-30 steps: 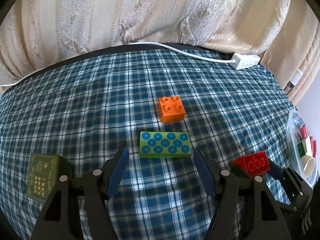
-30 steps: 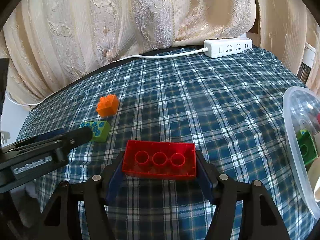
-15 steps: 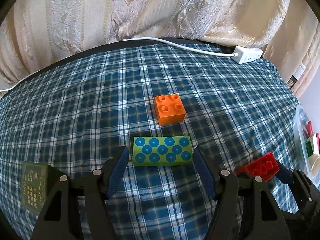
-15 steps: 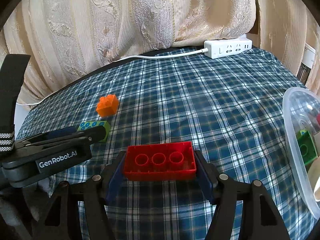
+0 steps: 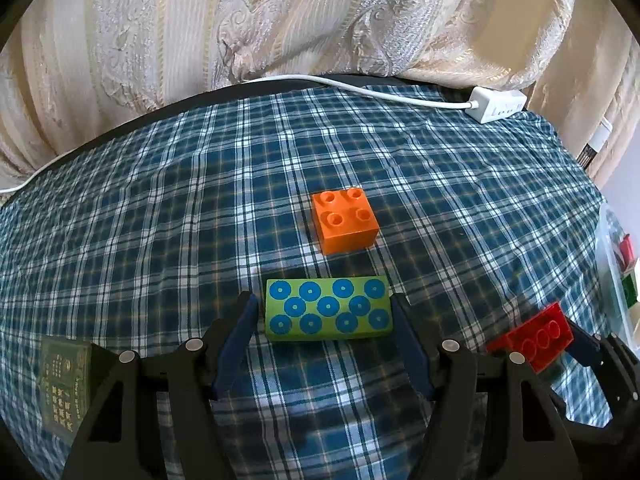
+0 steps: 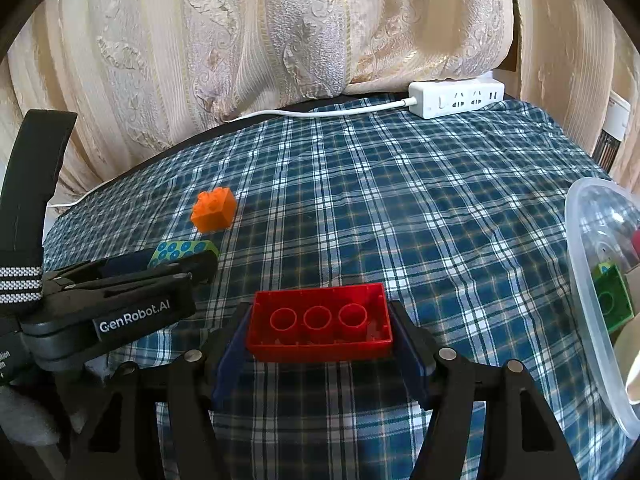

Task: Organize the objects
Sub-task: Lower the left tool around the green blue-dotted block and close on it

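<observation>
A green brick with blue dots (image 5: 328,309) lies on the plaid cloth. My left gripper (image 5: 325,311) is open, its fingers on either side of the brick with small gaps. An orange brick (image 5: 345,220) sits just beyond it. My right gripper (image 6: 320,330) is shut on a red brick (image 6: 320,327), hollow side up, held just above the cloth. In the right wrist view the left gripper (image 6: 188,264) reaches to the green brick (image 6: 182,249), with the orange brick (image 6: 214,210) behind. The red brick also shows in the left wrist view (image 5: 534,334).
A clear plastic bin (image 6: 592,280) holding bricks stands at the right edge. A white power strip (image 6: 456,98) and its cable lie at the far edge, before cream curtains. A dark green box (image 5: 66,386) lies at the near left.
My left gripper has moved forward, so the green brick now lies between its fingers. My right gripper still holds the red brick, tilted slightly.
</observation>
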The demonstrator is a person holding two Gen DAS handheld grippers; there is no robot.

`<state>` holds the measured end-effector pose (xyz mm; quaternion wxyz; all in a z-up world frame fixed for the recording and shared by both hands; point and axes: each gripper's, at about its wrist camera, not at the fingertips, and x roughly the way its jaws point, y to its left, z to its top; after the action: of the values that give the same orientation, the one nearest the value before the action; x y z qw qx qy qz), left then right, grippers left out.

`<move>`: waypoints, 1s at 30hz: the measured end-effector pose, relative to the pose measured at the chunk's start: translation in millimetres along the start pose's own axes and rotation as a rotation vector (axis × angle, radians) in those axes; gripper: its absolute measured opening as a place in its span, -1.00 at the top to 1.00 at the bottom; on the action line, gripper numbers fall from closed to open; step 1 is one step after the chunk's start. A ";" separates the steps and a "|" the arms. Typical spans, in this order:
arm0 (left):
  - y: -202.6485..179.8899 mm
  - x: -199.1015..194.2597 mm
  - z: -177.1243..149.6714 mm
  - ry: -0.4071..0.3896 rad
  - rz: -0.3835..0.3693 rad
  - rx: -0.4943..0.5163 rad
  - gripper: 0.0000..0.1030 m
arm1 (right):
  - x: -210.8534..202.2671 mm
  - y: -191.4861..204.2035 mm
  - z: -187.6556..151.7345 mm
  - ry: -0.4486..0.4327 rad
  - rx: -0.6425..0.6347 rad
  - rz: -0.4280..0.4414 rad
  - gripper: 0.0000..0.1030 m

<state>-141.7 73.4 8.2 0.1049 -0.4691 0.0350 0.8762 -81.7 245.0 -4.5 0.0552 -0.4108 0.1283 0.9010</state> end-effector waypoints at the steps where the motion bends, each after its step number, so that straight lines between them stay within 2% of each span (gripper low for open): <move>1: -0.1 -0.1 0.1 -0.001 0.001 0.001 -0.33 | 0.0 0.0 0.0 0.000 0.000 0.000 -0.34; 13: 1.8 1.2 0.0 -0.019 0.019 0.000 -0.33 | -0.3 -0.1 -0.1 0.000 0.000 -0.001 -0.34; 19: 7.4 2.1 0.7 -0.025 0.021 -0.018 -0.49 | -0.2 0.0 -0.2 0.000 -0.001 -0.001 -0.34; 30: 8.5 4.7 0.8 -0.030 0.035 -0.019 -0.62 | -0.2 0.4 -0.3 0.000 -0.001 -0.002 -0.34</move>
<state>-146.8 65.9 4.4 0.0858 -0.4562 0.0331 0.8851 -81.4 244.6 -4.5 0.0559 -0.4108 0.1272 0.9011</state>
